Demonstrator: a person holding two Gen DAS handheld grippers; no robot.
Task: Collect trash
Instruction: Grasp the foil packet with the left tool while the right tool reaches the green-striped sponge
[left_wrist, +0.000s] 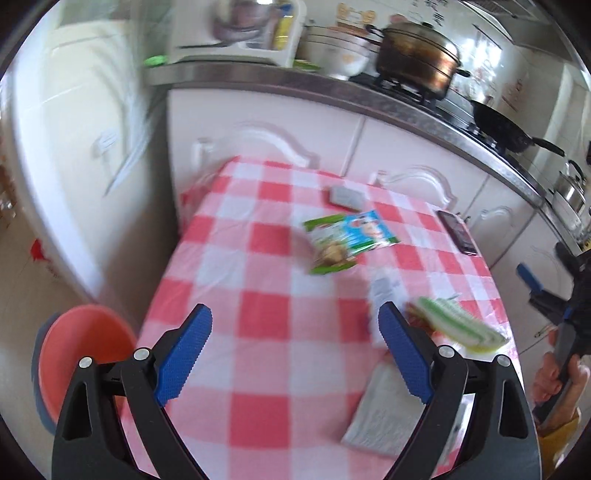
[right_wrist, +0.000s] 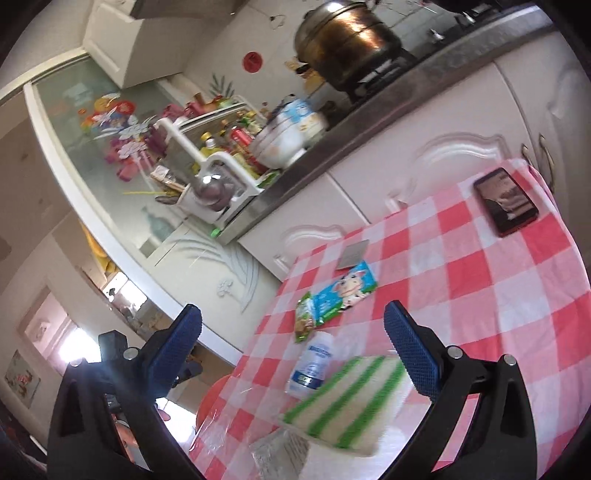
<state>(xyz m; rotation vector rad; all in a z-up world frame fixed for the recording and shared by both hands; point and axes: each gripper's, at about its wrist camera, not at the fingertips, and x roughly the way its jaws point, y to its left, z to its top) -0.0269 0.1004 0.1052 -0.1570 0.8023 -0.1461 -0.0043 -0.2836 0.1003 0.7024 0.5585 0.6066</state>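
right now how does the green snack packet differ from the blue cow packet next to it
The green snack packet is narrower and looks crumpled; the blue cow packet is wider and lies flatter. The green one shows food pictures, the blue one a cartoon cow. The green one lies nearer the grippers. Both rest side by side on the checked tablecloth, held by neither gripper.

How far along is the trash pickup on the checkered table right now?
Nothing looks collected yet. The left gripper and right gripper are both open and empty. Still on the checkered table: the green snack wrapper, blue milk packet, small white bottle and grey packet. The phone and striped cloth look like keepers.
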